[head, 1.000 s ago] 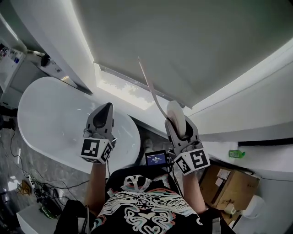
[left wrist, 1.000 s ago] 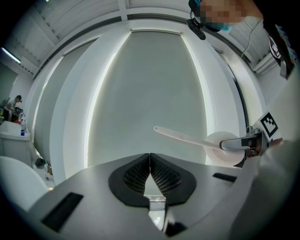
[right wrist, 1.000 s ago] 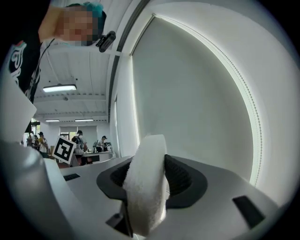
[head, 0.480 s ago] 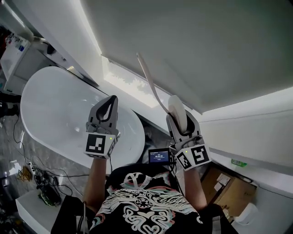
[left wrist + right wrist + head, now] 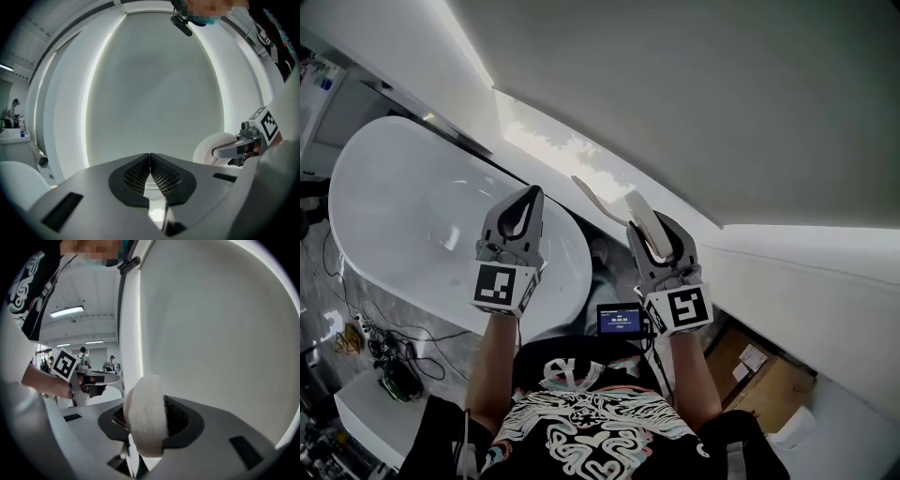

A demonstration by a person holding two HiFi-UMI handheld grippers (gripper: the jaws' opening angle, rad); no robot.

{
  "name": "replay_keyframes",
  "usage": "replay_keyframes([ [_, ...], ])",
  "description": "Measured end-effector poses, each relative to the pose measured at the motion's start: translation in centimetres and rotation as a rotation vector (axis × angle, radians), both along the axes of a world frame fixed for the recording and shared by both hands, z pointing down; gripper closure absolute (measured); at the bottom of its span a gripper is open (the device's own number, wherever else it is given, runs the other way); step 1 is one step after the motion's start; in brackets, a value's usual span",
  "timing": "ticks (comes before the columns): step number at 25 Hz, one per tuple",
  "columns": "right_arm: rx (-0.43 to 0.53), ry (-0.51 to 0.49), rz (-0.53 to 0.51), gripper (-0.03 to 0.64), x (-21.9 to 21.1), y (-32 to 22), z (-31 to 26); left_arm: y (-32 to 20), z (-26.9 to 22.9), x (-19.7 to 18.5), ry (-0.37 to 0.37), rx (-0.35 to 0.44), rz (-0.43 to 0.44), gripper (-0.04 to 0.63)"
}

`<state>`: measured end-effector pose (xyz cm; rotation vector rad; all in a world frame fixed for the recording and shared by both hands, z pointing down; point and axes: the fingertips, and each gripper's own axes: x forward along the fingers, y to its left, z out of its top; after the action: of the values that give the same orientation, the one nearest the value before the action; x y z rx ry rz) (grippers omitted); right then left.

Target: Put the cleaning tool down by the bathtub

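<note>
Pinched at its soft pad (image 5: 144,416) in the right claw (image 5: 655,230), whose jaws were just closing, the cleaning tool (image 5: 598,197) is judged light.

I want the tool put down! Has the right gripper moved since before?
Yes. The right gripper sank: the tool poked above the window before; now it ends below it. Its jaws have just been closing on the tool.
</note>
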<state>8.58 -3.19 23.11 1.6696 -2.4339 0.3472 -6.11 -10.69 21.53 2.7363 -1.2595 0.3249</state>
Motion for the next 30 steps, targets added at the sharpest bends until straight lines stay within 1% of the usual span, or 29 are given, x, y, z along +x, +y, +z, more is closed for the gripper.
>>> replay_keyframes([
  [3,-0.077,-0.037,0.010,0.451,0.2,-2.4,4.8,-1.4,3.3,0.2,-0.028,-0.068,-0.015,0.578],
  [6,-0.098,-0.025,-0.009,0.451,0.1,-3.3,7.0,-1.8,6.2,-0.1,-0.033,-0.131,-0.031,0.578],
  [9,-0.106,-0.030,-0.019,0.451,0.3,-4.6,8.5,-3.3,8.7,-0.2,-0.040,-0.166,-0.055,0.578],
  [14,-0.131,-0.029,-0.010,0.451,2.2,-5.7,11.9,-4.3,12.1,1.2,-0.035,-0.198,-0.061,0.578],
  [20,-0.138,-0.033,-0.033,0.451,2.6,-7.6,15.0,-5.6,15.8,1.3,-0.030,-0.230,-0.075,0.578],
  [24,-0.147,-0.043,-0.037,0.451,2.5,-8.6,16.5,-6.7,17.0,1.2,0.026,-0.231,-0.115,0.578],
  [25,-0.150,-0.050,-0.042,0.451,2.5,-8.8,16.9,-6.9,17.4,1.1,0.029,-0.236,-0.120,0.578],
  [30,-0.147,-0.062,-0.063,0.453,2.0,-9.9,18.8,-6.8,20.2,0.3,-0.012,-0.270,-0.111,0.578],
])
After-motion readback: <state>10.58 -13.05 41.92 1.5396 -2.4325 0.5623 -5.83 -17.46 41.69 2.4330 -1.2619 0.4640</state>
